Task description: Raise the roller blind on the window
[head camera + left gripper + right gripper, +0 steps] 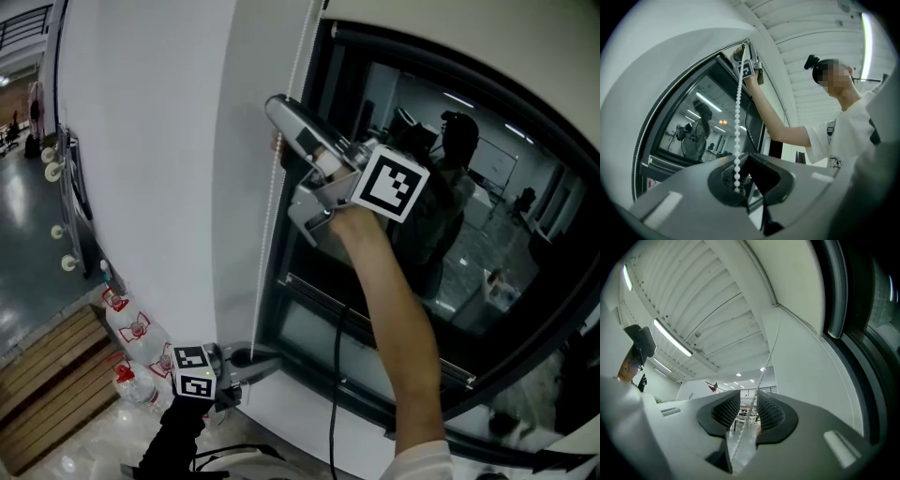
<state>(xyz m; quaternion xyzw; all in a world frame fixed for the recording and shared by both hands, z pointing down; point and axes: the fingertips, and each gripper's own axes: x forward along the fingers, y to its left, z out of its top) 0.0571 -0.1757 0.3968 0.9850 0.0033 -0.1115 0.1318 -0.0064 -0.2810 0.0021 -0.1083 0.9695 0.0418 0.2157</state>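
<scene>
The blind's white bead chain hangs down the left edge of the window, close to the white wall; the blind's cloth itself I cannot make out in any view. Low down, the left gripper has its jaws together on the chain, whose beads run straight into the dark ribbed pads in the left gripper view. Higher up the same chain, the right gripper is raised on an outstretched bare arm. Its jaws stand apart, and the chain passes loosely between the 2 ribbed pads, not pinched. Each gripper has a cube of black-and-white square markers (patterns only, no letters). The arm and the right gripper cross in front of the dark glass, which is framed in black and mirrors the person and a lit room. A black cable drops from the right gripper past the sill. At the foot of the wall stand clear plastic bottles with red-and-white labels, too small to read, beside pale wooden boards. The left gripper view shows the person in a white short-sleeved shirt. The right gripper view looks up at a white ribbed ceiling with long strip lights.
</scene>
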